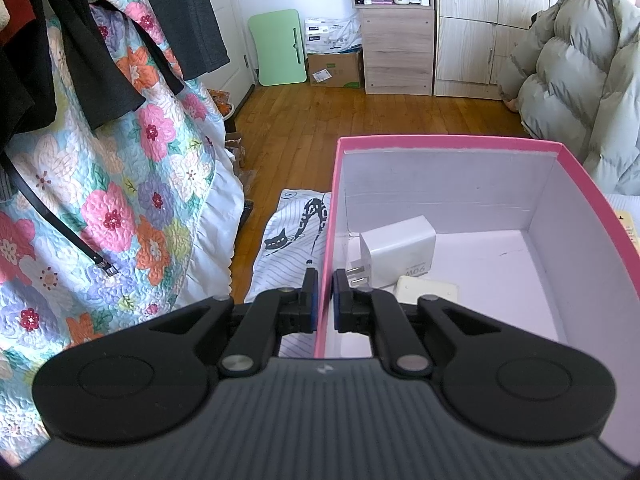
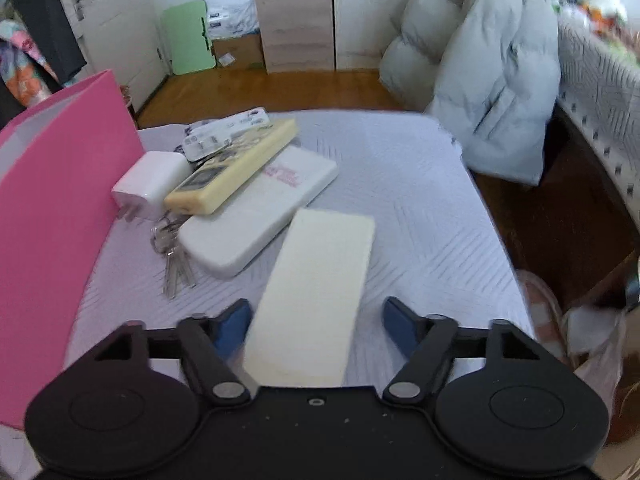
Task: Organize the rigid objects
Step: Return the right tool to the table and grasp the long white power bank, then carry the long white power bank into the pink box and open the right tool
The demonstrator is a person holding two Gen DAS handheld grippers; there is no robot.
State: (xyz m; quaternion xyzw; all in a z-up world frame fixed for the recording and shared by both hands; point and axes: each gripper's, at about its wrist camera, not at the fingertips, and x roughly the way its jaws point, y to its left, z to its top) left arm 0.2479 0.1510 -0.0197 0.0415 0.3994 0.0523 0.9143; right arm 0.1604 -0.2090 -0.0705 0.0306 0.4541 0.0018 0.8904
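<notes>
In the left wrist view my left gripper (image 1: 325, 276) is shut on the left wall of the pink box (image 1: 440, 142). Inside the box lie a white charger plug (image 1: 396, 252) and a flat cream piece (image 1: 426, 290). In the right wrist view my right gripper (image 2: 316, 324) stands open around a cream rectangular block (image 2: 320, 280) on the grey cover. The left pad is close against the block and the right pad stands clear of it. Beyond it lie a white power bank (image 2: 260, 216), a yellowish remote (image 2: 232, 168), a second white charger (image 2: 150, 178), keys (image 2: 174, 256) and a grey remote (image 2: 224, 132).
The pink box's outer wall (image 2: 60, 200) rises at the left of the cover. A grey puffer coat (image 2: 480, 80) hangs past the far right corner. A floral quilt (image 1: 120, 200) hangs left of the box. Wooden floor (image 1: 320, 120) lies beyond the cover's edges.
</notes>
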